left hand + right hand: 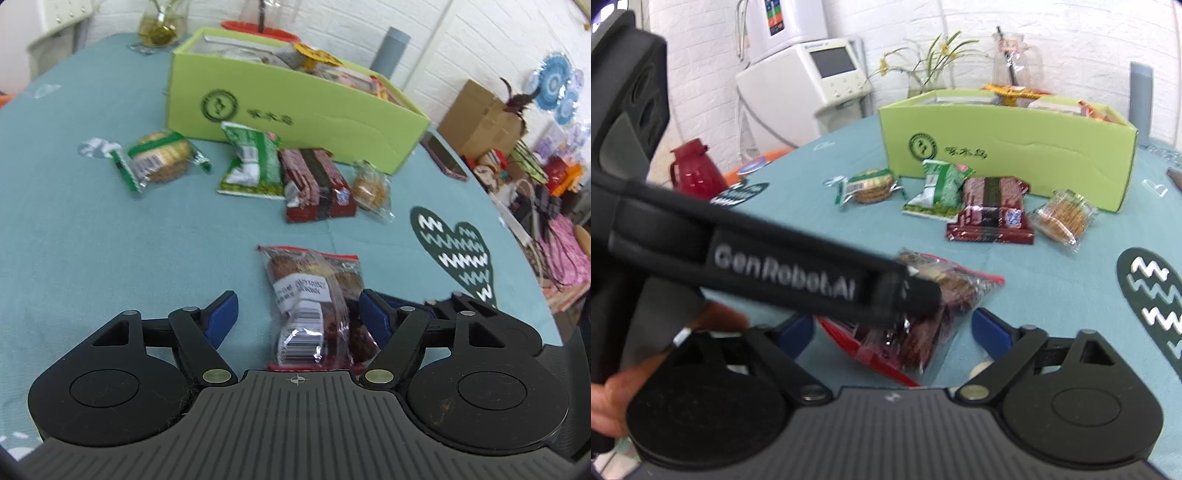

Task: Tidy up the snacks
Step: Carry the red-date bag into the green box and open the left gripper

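Observation:
A clear red-edged packet of brown cakes point(314, 306) point(934, 314) lies on the teal tablecloth point(92, 240). My left gripper point(297, 297) straddles it. The right blue pad point(373, 317) is at the packet's edge and the left pad point(225, 314) stands clear of it. My right gripper point(892, 317) is open around the same packet from the other side, both pads apart from it. The left gripper's black body point(783, 266) crosses the right wrist view and hides part of the packet. Behind stands an open green box point(295, 110) point(1008, 147) holding several snacks.
In front of the box lie a round biscuit pack point(159, 158), a green packet point(251, 166), a dark red packet point(317, 184) and a small clear biscuit pack point(371, 190). A phone point(443, 157) lies right of the box. A red jug point(698, 170) stands far left.

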Demonstrator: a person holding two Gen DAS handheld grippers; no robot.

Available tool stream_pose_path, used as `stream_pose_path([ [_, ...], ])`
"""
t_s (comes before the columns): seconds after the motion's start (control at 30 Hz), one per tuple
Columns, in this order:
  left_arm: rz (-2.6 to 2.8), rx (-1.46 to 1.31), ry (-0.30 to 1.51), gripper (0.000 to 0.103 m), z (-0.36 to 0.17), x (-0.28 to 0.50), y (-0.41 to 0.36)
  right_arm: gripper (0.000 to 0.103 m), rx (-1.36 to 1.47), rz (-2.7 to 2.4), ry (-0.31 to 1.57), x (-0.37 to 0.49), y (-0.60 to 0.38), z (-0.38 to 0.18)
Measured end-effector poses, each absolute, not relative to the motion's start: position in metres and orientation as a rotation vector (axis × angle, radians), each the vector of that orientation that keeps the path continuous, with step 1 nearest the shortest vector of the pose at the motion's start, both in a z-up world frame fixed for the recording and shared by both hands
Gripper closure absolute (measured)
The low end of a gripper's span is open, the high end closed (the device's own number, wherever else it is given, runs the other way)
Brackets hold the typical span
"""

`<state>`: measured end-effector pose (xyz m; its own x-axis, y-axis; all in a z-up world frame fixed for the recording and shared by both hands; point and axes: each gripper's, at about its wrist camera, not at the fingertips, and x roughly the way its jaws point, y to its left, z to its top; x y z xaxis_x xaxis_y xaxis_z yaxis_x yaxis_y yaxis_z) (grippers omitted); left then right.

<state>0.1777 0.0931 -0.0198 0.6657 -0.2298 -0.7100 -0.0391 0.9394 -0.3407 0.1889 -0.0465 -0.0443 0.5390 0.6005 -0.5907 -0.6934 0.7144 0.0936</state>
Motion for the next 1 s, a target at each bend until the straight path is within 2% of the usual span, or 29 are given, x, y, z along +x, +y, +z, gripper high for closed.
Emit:
stream_pose_path([
  [0.03, -0.162, -0.363, 0.838, 0.067, -0.021, 0.18, 0.095, 0.018, -0.148, 0.779, 0.644, 0.191, -0.047, -0.042],
  [0.1, -0.188, -0.373, 0.842, 0.079, -0.017, 0.184, 0.098, 0.026, -0.129, 0.785, 0.648, 0.195, -0.049, -0.037],
  [0.13, -0.193, -0.354, 0.828, 0.08, -0.014, 0.185, 0.098, 0.026, -0.127, 0.779, 0.645, 0.196, -0.048, -0.034],
  [0.33, -0.218, -0.337, 0.701, 0.08, 0.03, 0.202, 0.106, 0.026, -0.151, 0.772, 0.499, 0.215, -0.04, 0.01],
  [0.5, -0.195, -0.302, 0.564, 0.079, 0.081, 0.265, 0.125, 0.025, -0.208, 0.786, 0.377, 0.287, -0.013, 0.057],
  [0.67, -0.132, -0.281, 0.567, 0.078, 0.091, 0.344, 0.144, 0.024, -0.241, 0.792, 0.378, 0.36, 0.012, 0.07],
  [0.73, -0.128, -0.307, 0.586, 0.068, 0.086, 0.364, 0.156, 0.019, -0.242, 0.773, 0.372, 0.374, 0.016, 0.072],
  [0.77, -0.124, -0.323, 0.591, 0.06, 0.085, 0.367, 0.163, 0.018, -0.235, 0.765, 0.36, 0.375, 0.014, 0.075],
  [0.83, -0.121, -0.326, 0.561, 0.053, 0.086, 0.361, 0.173, 0.011, -0.206, 0.768, 0.321, 0.366, 0.005, 0.08],
  [0.9, -0.101, -0.314, 0.516, 0.043, 0.09, 0.345, 0.182, 0.01, -0.189, 0.788, 0.293, 0.35, -0.008, 0.082],
  [1.0, -0.077, -0.302, 0.495, 0.04, 0.086, 0.32, 0.195, 0.009, -0.199, 0.827, 0.305, 0.322, -0.014, 0.072],
])
